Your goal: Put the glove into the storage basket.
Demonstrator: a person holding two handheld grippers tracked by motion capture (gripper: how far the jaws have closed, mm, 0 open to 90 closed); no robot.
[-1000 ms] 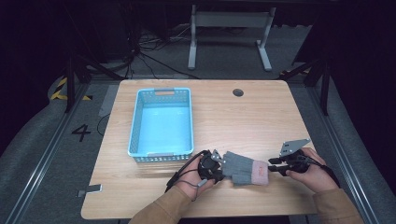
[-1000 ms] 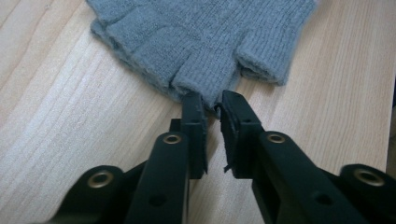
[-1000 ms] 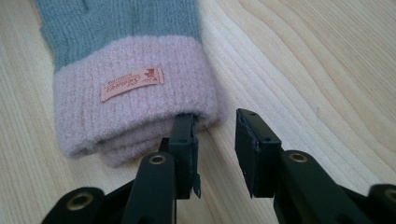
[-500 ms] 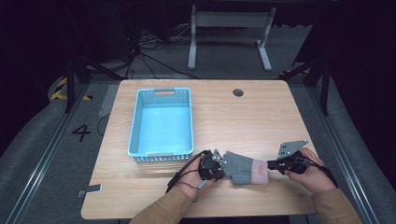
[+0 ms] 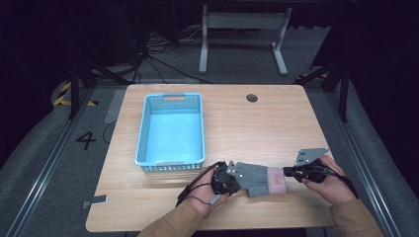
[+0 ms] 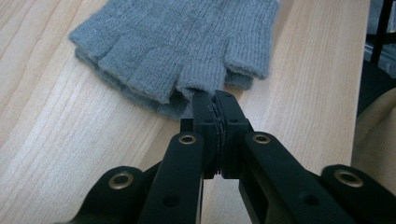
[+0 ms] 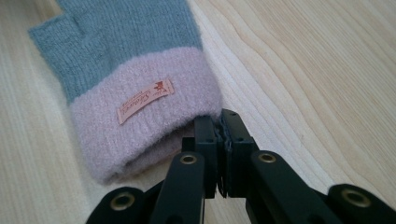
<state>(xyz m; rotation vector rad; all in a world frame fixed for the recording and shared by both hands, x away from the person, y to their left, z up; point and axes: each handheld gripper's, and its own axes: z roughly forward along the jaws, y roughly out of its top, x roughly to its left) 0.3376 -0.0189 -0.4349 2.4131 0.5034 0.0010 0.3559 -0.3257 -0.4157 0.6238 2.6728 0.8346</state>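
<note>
A grey fingerless glove [image 5: 257, 178] with a pink cuff [image 5: 277, 180] lies flat near the table's front edge. My left gripper [image 5: 234, 174] is at its finger end. In the left gripper view its jaws are pressed together at the tip of one knitted finger stub [image 6: 198, 81], with the left gripper [image 6: 215, 99] shut on that edge. My right gripper [image 5: 287, 172] is at the cuff end. In the right gripper view the right gripper [image 7: 219, 120] is shut, its tips touching the fuzzy cuff [image 7: 140, 121] beside a small orange label [image 7: 145, 100]; no fabric shows between the jaws.
A light blue slotted basket [image 5: 143, 133] stands on the left half of the wooden table [image 5: 257, 123], just behind my left hand. A round cable hole [image 5: 252, 98] is at the back. The table's front edge lies close below both hands.
My right gripper has slid left along the table until its tips meet the cuff. The left gripper and the glove have stayed put.
</note>
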